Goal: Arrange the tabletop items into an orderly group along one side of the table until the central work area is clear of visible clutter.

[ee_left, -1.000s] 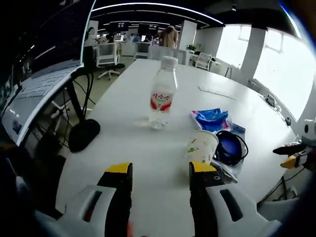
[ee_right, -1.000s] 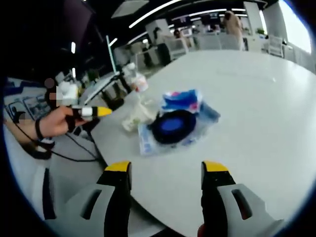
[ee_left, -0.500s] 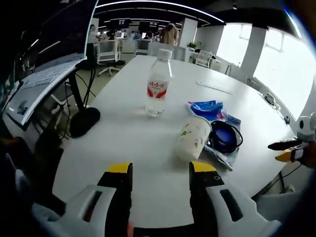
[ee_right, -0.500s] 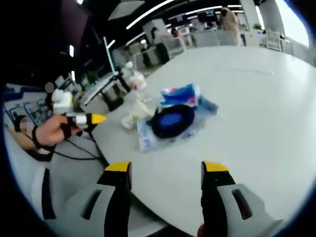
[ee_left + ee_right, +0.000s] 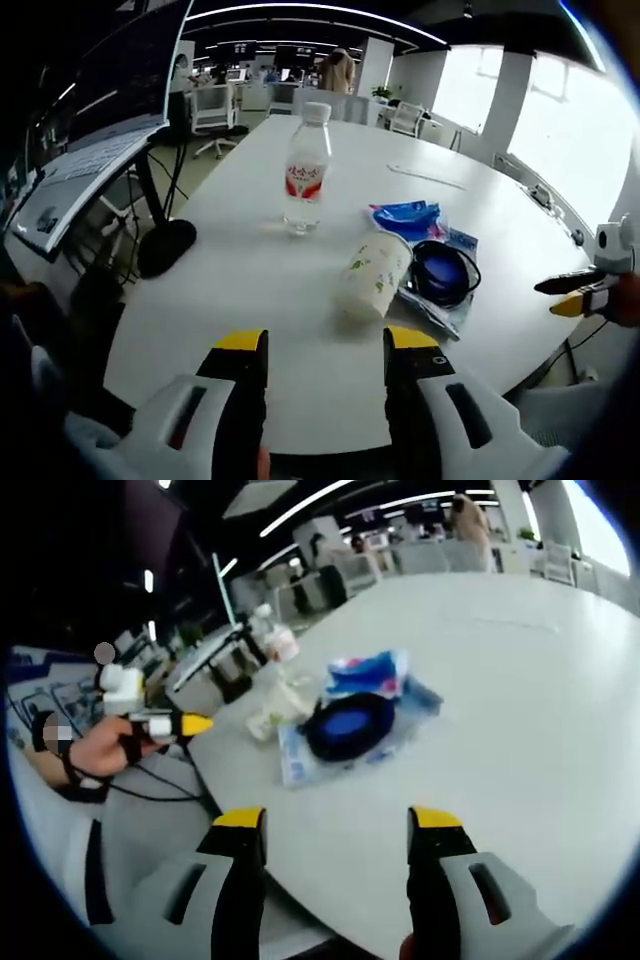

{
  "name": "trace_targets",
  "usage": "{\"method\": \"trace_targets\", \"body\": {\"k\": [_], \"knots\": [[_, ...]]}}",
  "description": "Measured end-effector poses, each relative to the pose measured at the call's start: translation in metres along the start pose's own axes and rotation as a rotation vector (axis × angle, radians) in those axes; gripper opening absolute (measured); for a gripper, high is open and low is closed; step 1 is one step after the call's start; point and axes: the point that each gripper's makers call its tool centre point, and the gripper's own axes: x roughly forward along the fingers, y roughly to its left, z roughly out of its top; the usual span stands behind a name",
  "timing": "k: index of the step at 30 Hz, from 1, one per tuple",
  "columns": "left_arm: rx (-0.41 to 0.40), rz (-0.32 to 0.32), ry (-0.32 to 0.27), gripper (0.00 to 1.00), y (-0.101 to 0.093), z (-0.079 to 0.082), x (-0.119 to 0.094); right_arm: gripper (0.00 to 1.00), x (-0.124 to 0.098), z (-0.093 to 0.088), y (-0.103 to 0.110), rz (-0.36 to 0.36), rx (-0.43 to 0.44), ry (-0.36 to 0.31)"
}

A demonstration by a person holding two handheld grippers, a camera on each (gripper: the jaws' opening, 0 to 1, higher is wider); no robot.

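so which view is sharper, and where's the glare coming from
Left gripper view is sharper: the clear plastic bottle with red label reads crisply, with blown-out windows at right. Right gripper view is softer: the dark blue round object looks blurred.

The paper cup (image 5: 372, 282) now lies tipped on its side against the blue round case (image 5: 443, 273).

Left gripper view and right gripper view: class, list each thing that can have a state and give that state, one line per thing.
Clear plastic water bottle with red label: upright, capped.
Patterned white paper cup: tipped on its side.
Round dark blue case: lying flat on plastic packets.
Blue snack packet: lying flat.
Left gripper: open, empty.
Right gripper: open, empty.
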Motion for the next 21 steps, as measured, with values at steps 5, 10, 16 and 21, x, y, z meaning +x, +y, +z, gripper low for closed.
{"method": "trace_targets", "body": {"k": [5, 10, 16, 21], "knots": [[-0.002, -0.002, -0.001, 0.45, -0.0024, -0.0008, -0.0012, 0.54, 0.0002, 0.001, -0.0002, 0.006, -0.005, 0.004], [0.002, -0.001, 0.001, 0.45, -0.0041, -0.0018, -0.0024, 0.54, 0.0002, -0.0001, 0.0003, 0.01, -0.005, 0.008], [0.02, -0.003, 0.001, 0.45, -0.0048, -0.0001, -0.0034, 0.54, 0.0009, -0.0014, -0.0001, 0.014, -0.007, 0.011], [0.034, -0.011, 0.003, 0.46, -0.0073, 0.0012, -0.004, 0.54, 0.0008, -0.0017, -0.0007, 0.015, -0.004, 0.01]]}}
